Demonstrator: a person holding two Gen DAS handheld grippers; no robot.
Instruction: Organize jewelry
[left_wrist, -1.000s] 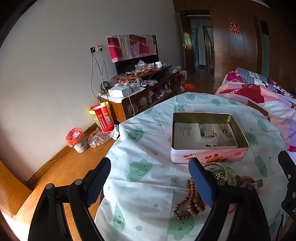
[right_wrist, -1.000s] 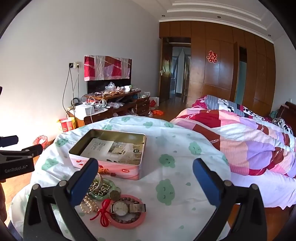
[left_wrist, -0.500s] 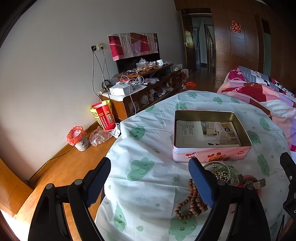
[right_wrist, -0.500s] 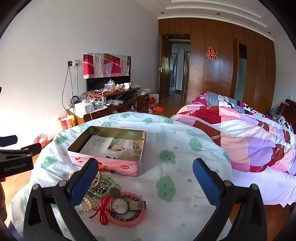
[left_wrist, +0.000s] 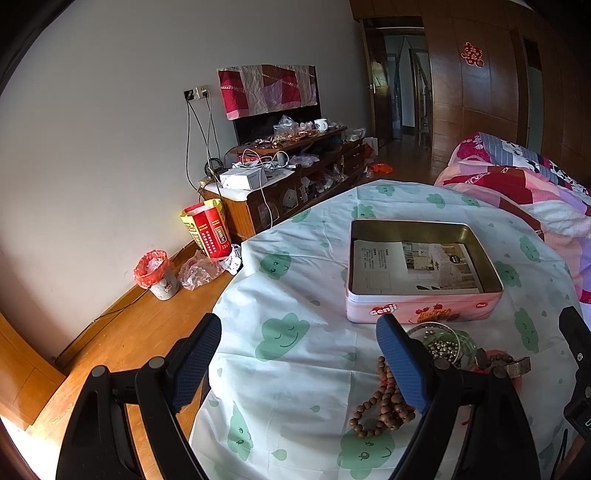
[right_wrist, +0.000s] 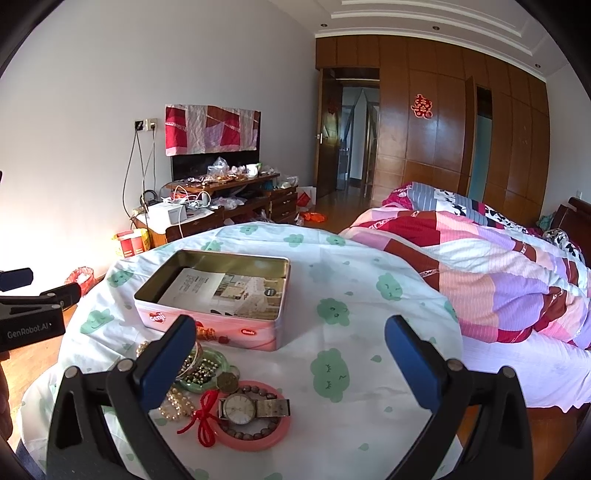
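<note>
A round table (right_wrist: 369, 266) under a white cloth printed with green clouds holds a pink tin (right_wrist: 218, 325), lid off, with a printed leaflet (right_wrist: 229, 295) lying flat on its bottom. The jewelry sits in a heap just in front of the tin, on the near side. In the right wrist view there is a wristwatch (right_wrist: 251, 406) lying across a pink ring (right_wrist: 258, 437) that has dark beads in it, a red cord (right_wrist: 205, 415), a pearl string (right_wrist: 173, 404) and a green glass dish (right_wrist: 207, 373) of small metal beads. The left wrist view adds a wooden bead string (left_wrist: 384, 402) (partly behind a finger).

The left gripper (left_wrist: 299, 345) hovers over the table's edge, its 2 fingers spread wide and holding nothing. The right gripper (right_wrist: 290, 349) hangs above the heap, jaws likewise wide apart and empty.
</note>
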